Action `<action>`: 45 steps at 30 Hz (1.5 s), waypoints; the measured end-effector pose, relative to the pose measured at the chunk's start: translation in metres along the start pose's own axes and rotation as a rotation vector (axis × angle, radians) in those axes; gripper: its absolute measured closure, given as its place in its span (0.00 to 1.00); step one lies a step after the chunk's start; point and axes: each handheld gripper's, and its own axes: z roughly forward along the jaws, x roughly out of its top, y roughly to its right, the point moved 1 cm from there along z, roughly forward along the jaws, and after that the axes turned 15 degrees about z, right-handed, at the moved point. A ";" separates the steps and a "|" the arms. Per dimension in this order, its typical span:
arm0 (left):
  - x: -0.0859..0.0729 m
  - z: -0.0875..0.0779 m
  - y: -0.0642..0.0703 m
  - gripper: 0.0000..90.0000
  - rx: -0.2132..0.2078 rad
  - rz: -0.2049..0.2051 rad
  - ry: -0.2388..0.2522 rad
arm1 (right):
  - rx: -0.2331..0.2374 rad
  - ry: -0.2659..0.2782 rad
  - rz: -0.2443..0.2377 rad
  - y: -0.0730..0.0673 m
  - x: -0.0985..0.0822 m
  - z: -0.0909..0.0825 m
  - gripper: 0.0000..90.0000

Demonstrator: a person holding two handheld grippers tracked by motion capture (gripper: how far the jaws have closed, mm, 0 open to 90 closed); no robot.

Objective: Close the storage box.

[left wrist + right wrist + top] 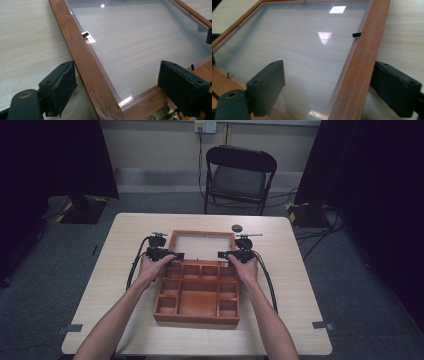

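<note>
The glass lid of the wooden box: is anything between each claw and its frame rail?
Nothing visible is. The left claw straddles one side rail of the glass lid, jaws apart, pads off the wood. The right claw straddles the opposite rail likewise.

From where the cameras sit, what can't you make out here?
- Small dark round object on the table, high view: too small to identify.
- Box compartments, high view: too dim to tell whether anything lies inside.
- Lid far end, left claw view: cut off by the frame edge.
- Hinge, left claw view: partly cut off by the bottom edge.
</note>
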 end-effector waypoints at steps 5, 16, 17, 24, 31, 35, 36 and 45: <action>0.000 0.000 -0.001 0.16 -0.008 0.001 -0.001 | -0.005 0.002 -0.007 0.000 0.000 0.000 0.16; -0.003 0.004 -0.007 0.14 -0.056 -0.054 0.009 | -0.017 0.016 -0.001 -0.001 -0.001 -0.002 0.18; -0.004 0.004 -0.008 0.15 -0.064 -0.060 0.009 | -0.016 0.018 -0.002 0.000 -0.001 -0.002 0.18; -0.003 0.005 -0.006 0.16 -0.069 -0.080 0.006 | -0.014 0.020 -0.001 0.000 -0.001 -0.001 0.18; -0.002 0.003 -0.006 0.16 -0.068 -0.065 0.015 | -0.024 0.022 -0.018 -0.003 0.001 -0.003 0.18; -0.002 0.003 -0.008 0.20 -0.117 -0.091 0.026 | -0.034 0.045 -0.035 -0.005 0.003 -0.006 0.21; -0.003 0.003 -0.009 0.21 -0.127 -0.096 0.028 | -0.036 0.044 -0.039 -0.006 0.003 -0.007 0.22; 0.002 -0.002 -0.005 0.22 -0.096 -0.036 0.035 | -0.026 0.076 -0.055 -0.005 0.009 -0.017 0.35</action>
